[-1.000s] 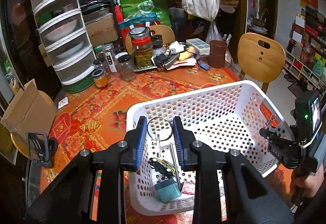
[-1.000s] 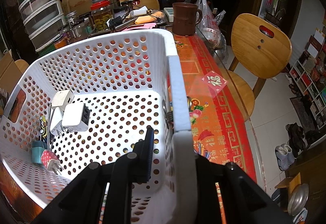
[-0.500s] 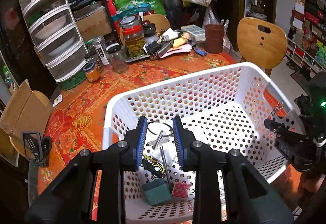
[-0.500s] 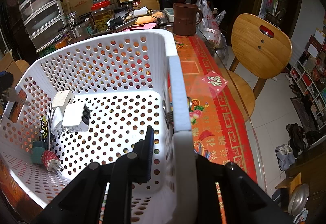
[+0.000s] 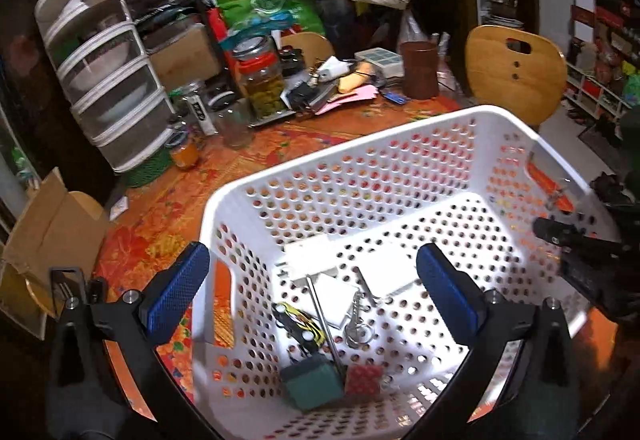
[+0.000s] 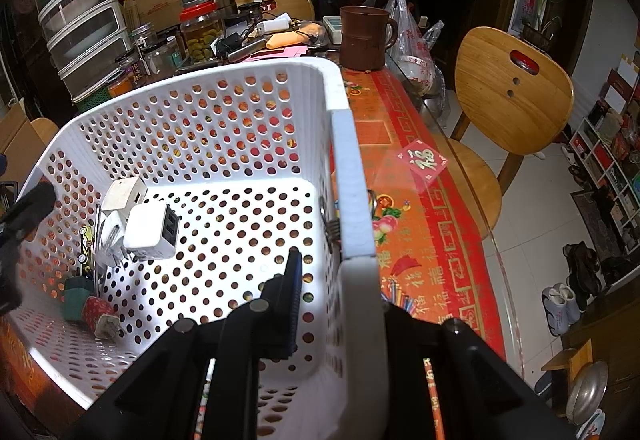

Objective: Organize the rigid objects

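Note:
A white perforated basket (image 5: 400,144) stands on the table. On its floor lie white chargers (image 6: 150,226), a yellow-black toy car (image 5: 296,324), a metal rod (image 5: 324,316), a green block (image 5: 312,380) and a red plug (image 5: 362,380). A key ring with a key (image 5: 358,324) lies among them. My left gripper (image 5: 314,292) hangs above that corner, its jaws opening wide with nothing between them. My right gripper (image 6: 334,292) is shut on the basket's side wall (image 6: 354,200), one blue pad inside and the other finger hidden outside.
An orange-red floral cloth (image 5: 160,216) covers the table. Behind the basket stand glass jars (image 5: 262,80), a brown mug (image 6: 364,38) and a white drawer tower (image 5: 108,84). A wooden chair (image 6: 512,96) stands to the right and a cardboard box (image 5: 44,224) to the left.
My left gripper sank toward the basket and opened wide, letting go of the key ring, which now lies on the basket floor. The right gripper and the basket have not moved.

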Action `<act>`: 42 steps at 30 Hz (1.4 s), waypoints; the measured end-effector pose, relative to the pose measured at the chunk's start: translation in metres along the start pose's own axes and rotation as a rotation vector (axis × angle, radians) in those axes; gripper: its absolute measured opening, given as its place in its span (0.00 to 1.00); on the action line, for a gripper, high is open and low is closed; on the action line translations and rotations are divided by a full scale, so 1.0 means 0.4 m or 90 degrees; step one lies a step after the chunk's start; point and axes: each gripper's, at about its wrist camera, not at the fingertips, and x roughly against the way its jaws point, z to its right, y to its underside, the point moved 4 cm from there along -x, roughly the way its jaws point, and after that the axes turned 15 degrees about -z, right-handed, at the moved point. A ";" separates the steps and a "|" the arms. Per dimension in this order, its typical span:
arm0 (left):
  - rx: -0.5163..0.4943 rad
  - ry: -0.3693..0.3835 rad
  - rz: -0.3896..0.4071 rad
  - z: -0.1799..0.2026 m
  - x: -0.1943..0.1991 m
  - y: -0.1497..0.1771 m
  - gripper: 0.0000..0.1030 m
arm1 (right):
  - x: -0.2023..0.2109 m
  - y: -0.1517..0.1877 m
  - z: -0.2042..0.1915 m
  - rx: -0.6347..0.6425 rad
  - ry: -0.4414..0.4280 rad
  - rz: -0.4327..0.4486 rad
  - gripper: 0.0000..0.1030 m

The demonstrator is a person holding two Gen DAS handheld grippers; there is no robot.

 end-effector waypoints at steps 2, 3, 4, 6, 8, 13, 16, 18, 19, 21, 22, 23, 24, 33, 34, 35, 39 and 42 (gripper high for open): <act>-0.005 -0.014 0.001 -0.002 0.002 0.007 0.99 | 0.000 -0.001 -0.001 0.000 0.000 0.000 0.16; -0.007 -0.018 0.001 -0.004 0.004 0.012 0.99 | 0.001 -0.001 -0.002 0.001 0.000 0.000 0.16; -0.006 -0.018 0.002 -0.007 0.005 0.018 0.99 | 0.000 -0.001 -0.001 0.001 0.000 0.000 0.16; -0.002 -0.013 0.001 -0.017 0.011 0.029 0.99 | 0.000 -0.003 -0.001 0.000 0.001 -0.001 0.16; 0.003 -0.014 0.003 -0.029 0.018 0.041 0.99 | 0.001 -0.005 -0.006 0.001 0.003 -0.001 0.16; 0.023 -0.007 0.012 -0.079 0.040 0.077 0.99 | 0.001 -0.007 -0.002 -0.001 0.004 0.005 0.16; 0.042 -0.009 0.023 -0.110 0.057 0.098 0.99 | -0.001 -0.010 0.006 -0.019 -0.011 0.008 0.42; 0.059 0.007 0.031 -0.134 0.070 0.118 0.99 | 0.004 -0.008 0.011 -0.022 -0.006 0.015 0.71; 0.071 0.022 0.034 -0.147 0.077 0.132 0.99 | 0.015 -0.005 0.012 -0.025 -0.004 0.029 0.80; 0.085 0.040 0.041 -0.165 0.090 0.155 0.99 | 0.052 0.007 0.020 -0.037 -0.009 0.063 0.83; 0.093 0.046 0.043 -0.174 0.099 0.169 0.99 | 0.077 0.017 0.024 -0.044 -0.012 0.081 0.88; 0.099 0.054 0.044 -0.184 0.110 0.188 0.99 | 0.115 0.036 0.027 -0.049 -0.014 0.110 0.94; 0.106 0.062 0.046 -0.194 0.124 0.209 0.99 | 0.140 0.050 0.027 -0.049 -0.015 0.129 0.96; 0.181 0.021 0.084 -0.244 0.292 0.446 0.99 | 0.324 0.297 -0.075 -0.008 -0.012 0.234 1.00; 0.182 0.031 0.084 -0.244 0.311 0.470 0.99 | 0.337 0.333 -0.084 -0.017 -0.003 0.231 1.00; 0.182 0.036 0.088 -0.246 0.340 0.505 0.99 | 0.355 0.360 -0.088 -0.023 0.001 0.235 1.00; 0.178 0.015 0.125 -0.239 0.461 0.587 0.99 | 0.463 0.488 -0.127 -0.002 -0.011 0.264 1.00; 0.159 0.036 0.149 -0.205 0.543 0.625 0.99 | 0.532 0.558 -0.140 0.002 -0.018 0.278 1.00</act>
